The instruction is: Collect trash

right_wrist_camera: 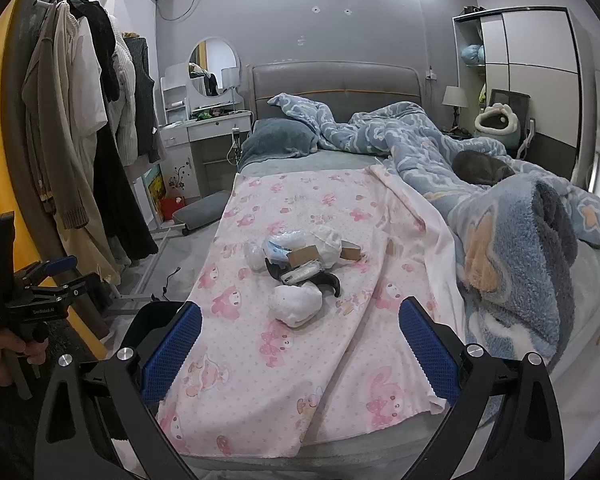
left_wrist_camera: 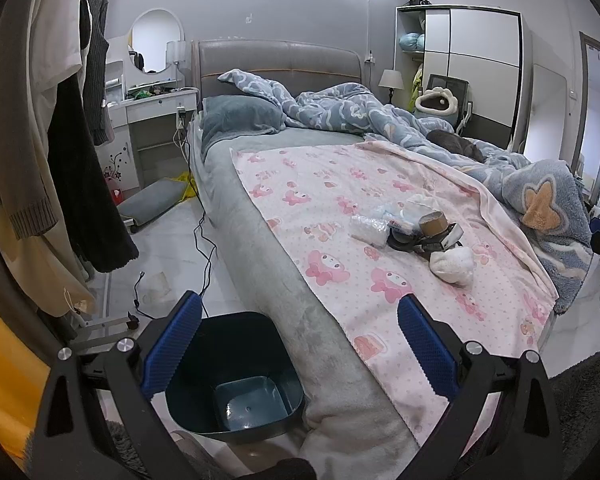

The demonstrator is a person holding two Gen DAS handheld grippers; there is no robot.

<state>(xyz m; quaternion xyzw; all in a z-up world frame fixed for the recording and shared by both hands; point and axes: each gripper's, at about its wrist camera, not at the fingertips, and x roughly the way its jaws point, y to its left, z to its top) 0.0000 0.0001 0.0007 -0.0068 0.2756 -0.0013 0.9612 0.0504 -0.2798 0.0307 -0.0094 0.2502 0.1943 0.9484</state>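
From the left wrist view, nearest the lens are the blue ribbed pads of the left gripper, spread wide with nothing between them. Just beyond and below stands a dark teal plastic bin, empty, on the floor hard against the grey bed edge. The trash — a small heap of clear plastic wrappers, a brown tape roll and a white crumpled wad — lies well ahead and to the right on the pink cartoon-print sheet, well apart from the pads and from the bin.

From the right wrist view, the right gripper likewise stands fully spread and empty above the foot of the pink sheet. The heap sits straight ahead, the white wad closest, near but not yet between the pads. At the left edge a hand holds the other gripper's handle.

Risks, as I judge them: the pieces overlap, so a pinch on one may drag its neighbours or snag the loose sheet; thin wrappers could slip from the pads; and the carry to the bin crosses the bed edge, where a dropped piece would land on the floor among the black cables. A grey cat resting on the blue patterned quilt may stir — worth keeping clear.
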